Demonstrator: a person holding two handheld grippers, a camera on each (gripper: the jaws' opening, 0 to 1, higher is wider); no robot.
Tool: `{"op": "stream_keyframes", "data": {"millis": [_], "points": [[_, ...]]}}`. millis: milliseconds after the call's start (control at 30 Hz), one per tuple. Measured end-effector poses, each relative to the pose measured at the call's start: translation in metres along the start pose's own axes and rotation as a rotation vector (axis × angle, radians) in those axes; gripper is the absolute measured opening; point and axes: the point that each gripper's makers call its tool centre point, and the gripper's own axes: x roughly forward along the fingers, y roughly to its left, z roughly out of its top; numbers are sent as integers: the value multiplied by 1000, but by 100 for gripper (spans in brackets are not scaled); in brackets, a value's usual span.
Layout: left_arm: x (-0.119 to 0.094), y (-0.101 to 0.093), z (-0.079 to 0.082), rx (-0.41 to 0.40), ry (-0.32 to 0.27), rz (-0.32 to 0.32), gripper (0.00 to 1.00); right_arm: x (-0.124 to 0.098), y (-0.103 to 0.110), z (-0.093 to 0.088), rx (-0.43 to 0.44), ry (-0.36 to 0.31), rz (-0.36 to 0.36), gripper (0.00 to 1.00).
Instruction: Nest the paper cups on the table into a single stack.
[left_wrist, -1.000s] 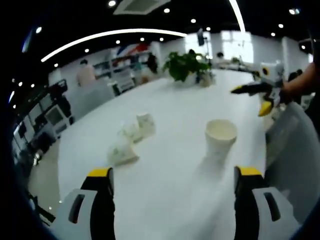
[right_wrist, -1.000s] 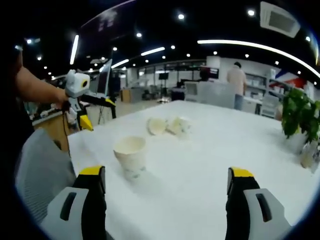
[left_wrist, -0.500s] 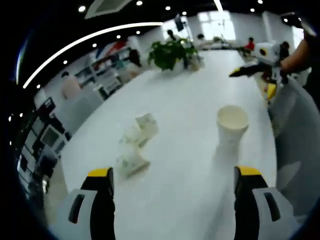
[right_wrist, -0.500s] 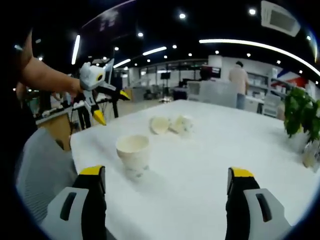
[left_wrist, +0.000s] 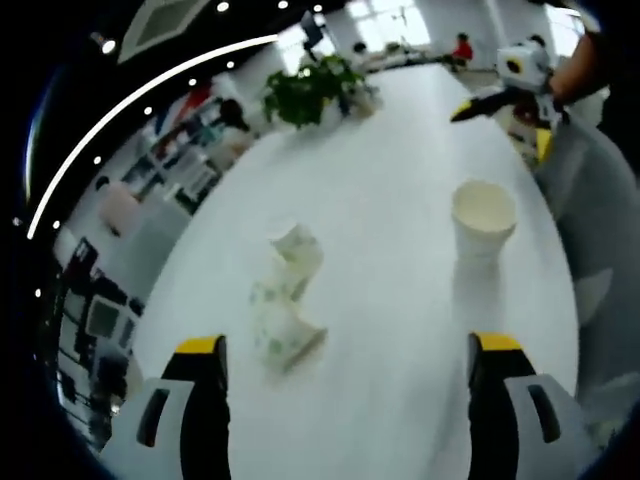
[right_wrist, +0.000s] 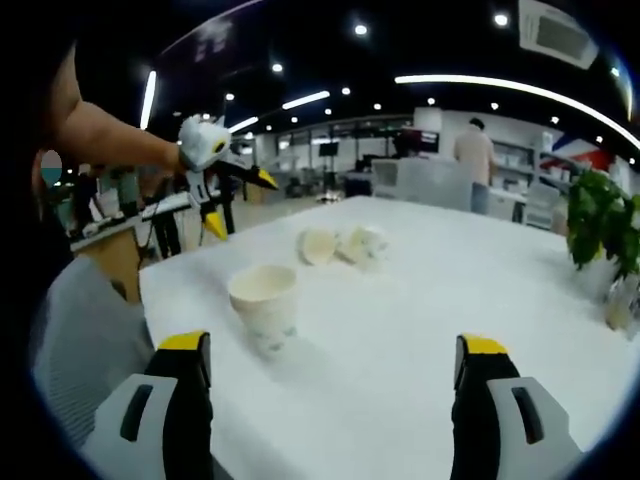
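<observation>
Big white table (left_wrist: 400, 330) in an open-plan office w/ ceiling lights. Potted plant (left_wrist: 305, 92) at the far end, well apart from the cups; nothing between grippers and cups.

Left gripper (left_wrist: 348, 400): jaws spread wide, nothing between them, above the table. Right gripper (right_wrist: 335, 400): same, wide open & empty.

Upright cup (left_wrist: 483, 222) stands alone on the table, mouth up, near the edge by a grey chair back (left_wrist: 590, 250). Tipped cups (left_wrist: 285, 300) lie on their sides in a loose cluster (three, as far as can be told), touching or just beside one another, well apart from the upright one.

Left gripper view: looks down on the table, so the cluster's spread & faint greenish print on the cups visible; print too blurred to read. Right gripper seen top right, held in a hand, off the table edge.

Right gripper view: low, level angle; tipped cups show open mouths, farther back than the upright cup. Left gripper seen at left w/ a forearm (right_wrist: 100, 135) behind it, jaws apart. Person (right_wrist: 474, 155) standing in the background near desks.

No legible brand or writing anywhere.
</observation>
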Motion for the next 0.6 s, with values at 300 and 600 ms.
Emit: {"op": "stream_keyframes", "data": {"millis": [300, 600], "points": [[18, 15, 1, 81, 31, -22, 98, 1, -2, -2, 16, 6, -8, 100], [38, 38, 2, 145, 50, -39, 94, 3, -4, -6, 33, 12, -11, 100]]}}
